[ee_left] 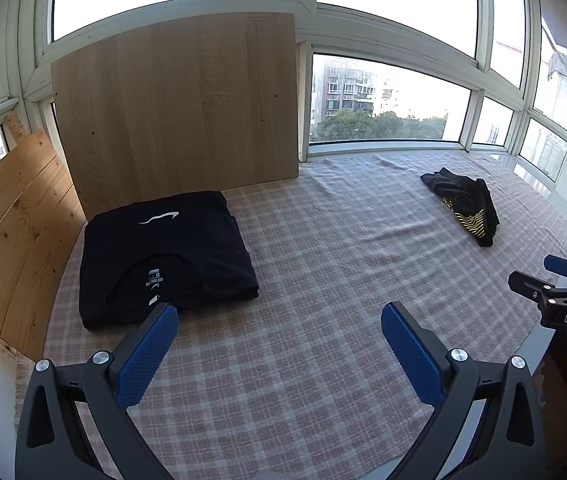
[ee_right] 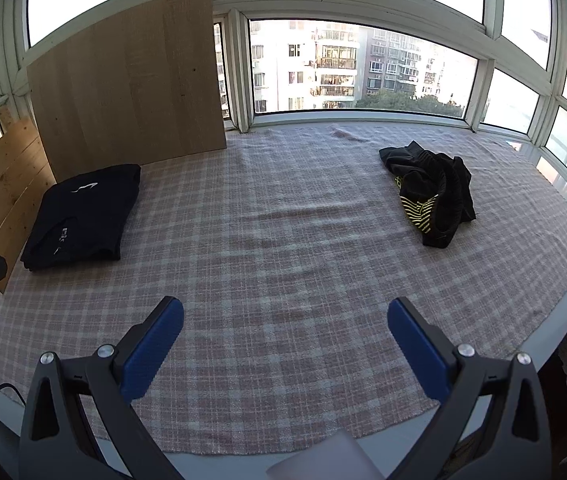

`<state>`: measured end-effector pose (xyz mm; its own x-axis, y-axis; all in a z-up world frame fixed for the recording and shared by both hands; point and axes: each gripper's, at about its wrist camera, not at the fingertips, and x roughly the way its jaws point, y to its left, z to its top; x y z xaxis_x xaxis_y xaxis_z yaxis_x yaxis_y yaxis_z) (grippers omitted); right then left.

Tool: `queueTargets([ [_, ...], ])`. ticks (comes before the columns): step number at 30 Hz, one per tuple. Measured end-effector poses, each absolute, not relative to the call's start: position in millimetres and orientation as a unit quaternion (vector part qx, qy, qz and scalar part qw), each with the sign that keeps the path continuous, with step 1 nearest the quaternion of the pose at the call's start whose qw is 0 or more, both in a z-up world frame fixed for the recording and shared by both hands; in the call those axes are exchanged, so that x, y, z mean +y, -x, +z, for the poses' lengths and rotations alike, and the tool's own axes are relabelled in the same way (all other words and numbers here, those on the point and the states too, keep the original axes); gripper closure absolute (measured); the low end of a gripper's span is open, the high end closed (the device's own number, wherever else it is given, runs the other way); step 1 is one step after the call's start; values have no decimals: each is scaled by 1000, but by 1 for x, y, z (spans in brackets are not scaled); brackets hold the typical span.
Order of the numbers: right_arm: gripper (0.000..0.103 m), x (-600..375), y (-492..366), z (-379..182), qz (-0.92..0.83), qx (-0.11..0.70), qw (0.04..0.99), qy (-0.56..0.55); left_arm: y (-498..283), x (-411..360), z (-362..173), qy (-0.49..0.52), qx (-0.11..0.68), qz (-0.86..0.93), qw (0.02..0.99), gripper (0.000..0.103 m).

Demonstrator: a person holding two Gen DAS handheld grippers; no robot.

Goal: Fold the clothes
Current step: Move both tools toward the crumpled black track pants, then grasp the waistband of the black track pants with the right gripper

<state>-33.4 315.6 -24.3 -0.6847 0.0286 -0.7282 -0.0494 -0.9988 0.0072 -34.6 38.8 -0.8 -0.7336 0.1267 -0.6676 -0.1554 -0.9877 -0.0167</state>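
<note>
A folded black shirt [ee_left: 167,258] with a white swoosh lies at the left of the checked cloth [ee_left: 323,280], by the wooden boards; it also shows in the right wrist view [ee_right: 83,216]. A crumpled black garment with yellow stripes [ee_left: 463,206] lies at the far right, also seen in the right wrist view [ee_right: 431,190]. My left gripper [ee_left: 279,326] is open and empty, its left finger just in front of the folded shirt. My right gripper [ee_right: 285,320] is open and empty over the cloth's near middle; it also shows at the right edge of the left wrist view [ee_left: 539,276].
A tall wooden panel [ee_left: 179,108] leans against the windows behind the folded shirt. Pine boards [ee_left: 11,232] stand along the left side. Windows surround the platform. The cloth's front edge [ee_right: 243,446] lies near me, with a white sheet [ee_right: 319,460] below it.
</note>
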Motion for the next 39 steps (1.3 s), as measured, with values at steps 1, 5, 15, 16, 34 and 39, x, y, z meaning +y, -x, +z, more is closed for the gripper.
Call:
queueTargets([
  [1,0,319,32,-24,918,14,25,397,35,42,-1,357,22,930,79,1],
  [5,0,330,26,-24,917,18,38,397,39,54,0,357,29,929,93,1],
  [15,0,357,17,-23,915,31,68,397,50,85,4,354,44,926,125,1],
  [16,0,360,17,-23,914,32,72,397,52,88,5,353,45,926,128,1],
  [34,0,528,73,-26,919,45,71,384,102,181,20,357,40,928,103,1],
  [39,0,587,116,-45,911,52,32,409,122,220,23,361,42,928,83,1],
])
